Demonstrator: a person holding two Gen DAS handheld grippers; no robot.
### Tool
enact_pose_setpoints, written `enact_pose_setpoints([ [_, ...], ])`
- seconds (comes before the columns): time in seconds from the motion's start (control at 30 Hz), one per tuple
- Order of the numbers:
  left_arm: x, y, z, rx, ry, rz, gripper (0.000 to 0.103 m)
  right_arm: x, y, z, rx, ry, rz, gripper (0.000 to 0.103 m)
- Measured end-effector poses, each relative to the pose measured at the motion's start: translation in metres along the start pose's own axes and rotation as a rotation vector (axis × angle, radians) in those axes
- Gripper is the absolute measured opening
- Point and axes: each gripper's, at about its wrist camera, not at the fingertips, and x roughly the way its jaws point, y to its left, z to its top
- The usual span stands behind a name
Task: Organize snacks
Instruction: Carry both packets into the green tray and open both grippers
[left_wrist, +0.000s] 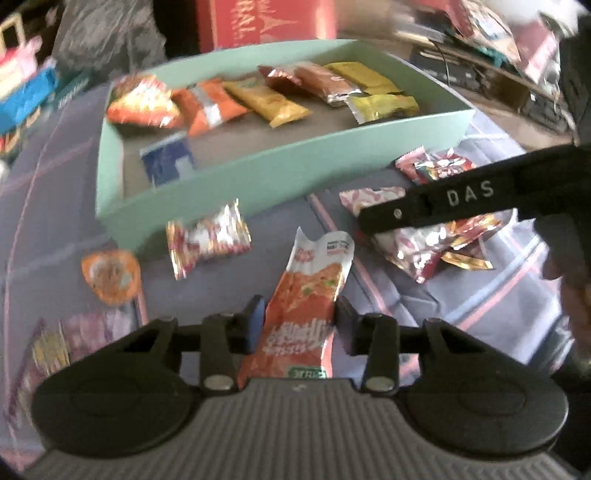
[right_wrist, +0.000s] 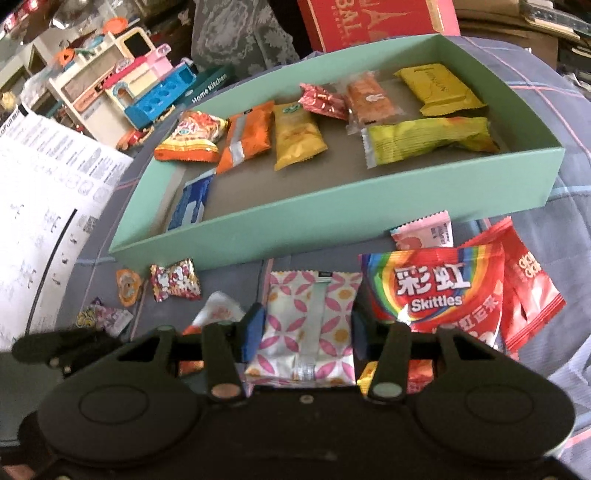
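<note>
From the left wrist, the left gripper has its jaws clamped on an orange snack packet; ahead of them sits the mint-green box, holding a row of wrapped snacks and a blue packet. From the right wrist, the right gripper pinches a pink-patterned sachet; a Skittles bag lies just right of the jaws, before the same box.

Bed sheet: blue-grey with pink and light-blue lines. Red box with gold lettering behind. Toy kitchen set, pink, blue and cream, at upper left. 1 printed white paper sheet at left edge.
</note>
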Motion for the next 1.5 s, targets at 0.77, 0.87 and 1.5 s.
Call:
enact_pose_setpoints([
  [0.77, -0.049, 0.003, 0.004, -0.153, -0.056, -0.05, 0.032, -0.058, -0.023, -0.009, 0.142, -0.097, 0.095, 0.047],
  [0.87, -0.06, 0.006, 0.009, -0.172, -0.086, -0.06, 0.032, -0.065, -0.023, -0.006, 0.171, -0.114, 0.123, 0.047],
  [1.5, -0.041, 0.031, 0.132, -0.175, -0.192, 0.073, 0.032, -0.064, -0.008, 0.085, 0.076, -0.245, 0.037, 0.047],
])
